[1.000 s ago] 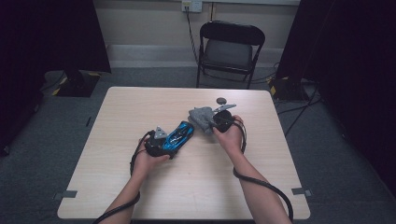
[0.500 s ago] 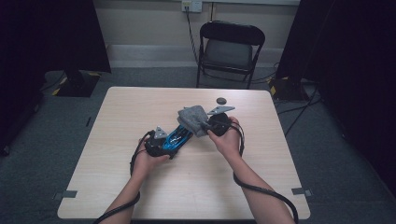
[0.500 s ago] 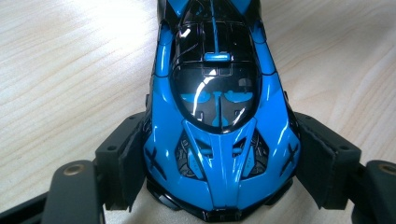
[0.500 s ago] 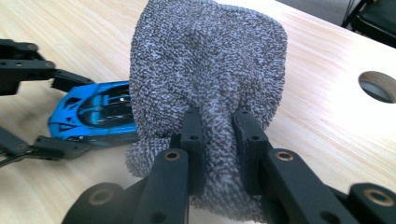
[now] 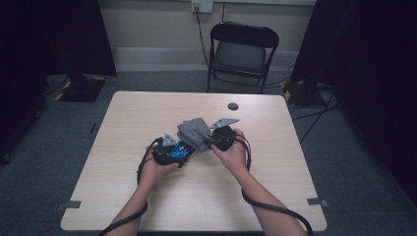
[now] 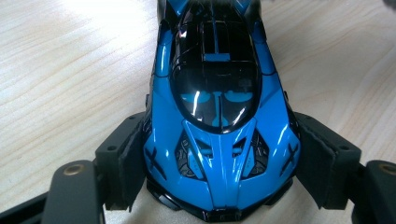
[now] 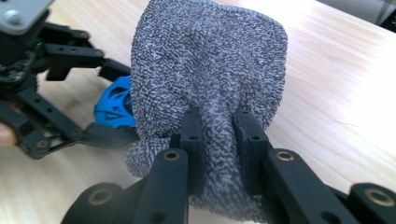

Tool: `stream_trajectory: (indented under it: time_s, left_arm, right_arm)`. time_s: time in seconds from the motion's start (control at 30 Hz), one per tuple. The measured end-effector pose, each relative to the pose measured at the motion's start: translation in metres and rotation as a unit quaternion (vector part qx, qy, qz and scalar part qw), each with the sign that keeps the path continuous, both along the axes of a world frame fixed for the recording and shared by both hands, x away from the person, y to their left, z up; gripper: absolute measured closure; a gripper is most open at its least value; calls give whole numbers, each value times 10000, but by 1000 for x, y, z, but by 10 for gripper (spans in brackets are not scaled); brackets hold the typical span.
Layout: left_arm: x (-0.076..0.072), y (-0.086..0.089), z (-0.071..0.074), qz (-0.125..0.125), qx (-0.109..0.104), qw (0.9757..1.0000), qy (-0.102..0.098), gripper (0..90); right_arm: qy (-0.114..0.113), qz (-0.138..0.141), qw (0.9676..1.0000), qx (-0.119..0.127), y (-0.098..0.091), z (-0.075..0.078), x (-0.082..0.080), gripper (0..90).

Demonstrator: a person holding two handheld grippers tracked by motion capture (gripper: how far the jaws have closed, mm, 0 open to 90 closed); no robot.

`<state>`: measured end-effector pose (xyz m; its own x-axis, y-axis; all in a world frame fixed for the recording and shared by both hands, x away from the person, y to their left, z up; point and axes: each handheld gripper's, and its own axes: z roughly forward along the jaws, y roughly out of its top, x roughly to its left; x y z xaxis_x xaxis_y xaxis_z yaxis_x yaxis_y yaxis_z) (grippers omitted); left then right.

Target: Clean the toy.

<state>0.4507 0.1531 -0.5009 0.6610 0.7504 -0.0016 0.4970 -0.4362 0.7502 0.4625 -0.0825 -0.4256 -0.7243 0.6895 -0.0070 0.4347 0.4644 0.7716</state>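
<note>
The blue toy car sits on the worktop near its middle, clamped by the left tongs, whose 2 pads press its flanks just behind one end; the car's long axis runs straight away from those tongs, which in the high view points up and to the right, toward the other hand. The right tongs are clenched on a bunched fold of the grey cloth, which hangs in front of them and, in the high view, lies over the car's far end. So the cloth sits directly along the car's axis, and the right hand is the nearer one to that free end. Any wiping stroke would likely run lengthwise, back toward the left tongs.
</note>
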Motion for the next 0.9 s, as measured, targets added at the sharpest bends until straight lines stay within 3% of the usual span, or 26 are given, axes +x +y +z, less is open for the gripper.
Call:
stream_trajectory:
  time_s: [0.27, 0.43, 0.6, 0.9]
  left_arm:
    - [0, 0, 0, 4, -12, 10000, 7, 256]
    - [0, 0, 0, -2, 8, 10000, -4, 256]
    - [0, 0, 0, 11, -17, 10000, 13, 256]
    - [0, 0, 0, -1, 3, 10000, 8, 256]
  right_arm:
    - [82, 317, 9993, -154, 20, -11, -8, 759]
    - [161, 346, 9991, -172, 29, -18, -8, 756]
    - [247, 429, 9981, -364, 42, -28, -7, 755]
    - [245, 504, 9972, -500, 45, -31, -4, 751]
